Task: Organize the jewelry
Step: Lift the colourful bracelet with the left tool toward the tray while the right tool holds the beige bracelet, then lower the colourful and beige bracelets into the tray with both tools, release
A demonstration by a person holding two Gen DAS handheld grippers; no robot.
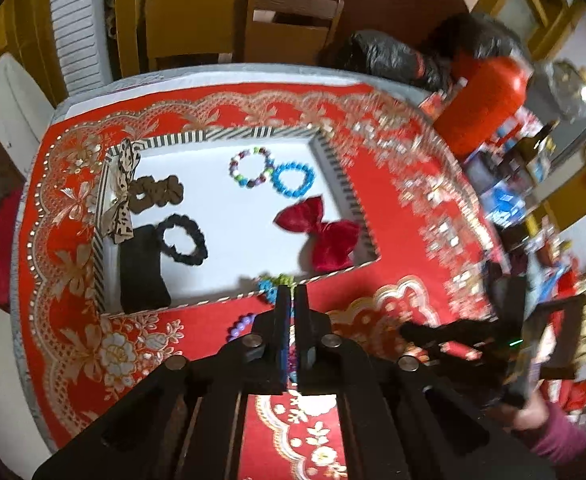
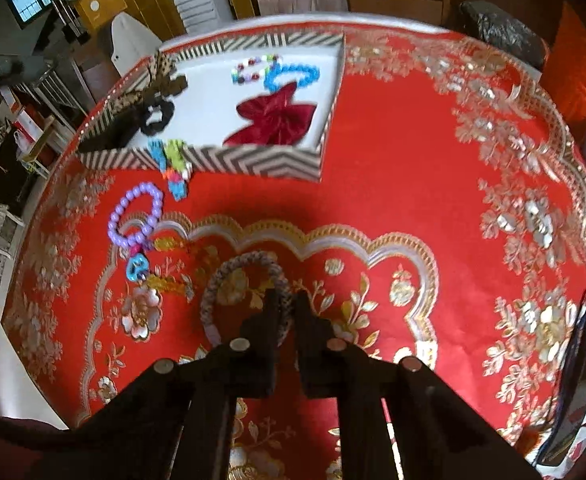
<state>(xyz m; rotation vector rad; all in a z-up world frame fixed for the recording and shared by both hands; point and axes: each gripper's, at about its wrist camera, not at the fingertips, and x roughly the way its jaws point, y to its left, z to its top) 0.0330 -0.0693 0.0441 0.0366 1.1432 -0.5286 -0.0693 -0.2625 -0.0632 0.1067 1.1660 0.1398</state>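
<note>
A striped box [image 1: 253, 134] with a white floor holds two bead bracelets [image 1: 251, 168], a red velvet bow [image 1: 321, 236], scrunchies [image 1: 183, 240] and a leopard bow [image 1: 123, 192]. A multicolour bead strand [image 2: 173, 164] hangs over its near wall. A purple bead bracelet [image 2: 137, 216] and a teal charm [image 2: 137, 268] lie on the red cloth. My left gripper [image 1: 291, 292] hovers shut above the box's near rim, and I see nothing held in it. My right gripper [image 2: 291, 300] points down at the cloth, shut on the right side of a grey braided bracelet [image 2: 233, 272].
The round table's edge [image 1: 21, 320] curves close on the left. Wooden chairs [image 1: 289, 20] stand behind it. A red cylinder [image 1: 485, 100], a black bag [image 1: 385, 56] and bottles [image 1: 533, 148] crowd the far right. A hand in a purple sleeve [image 1: 553, 428] carries the right gripper.
</note>
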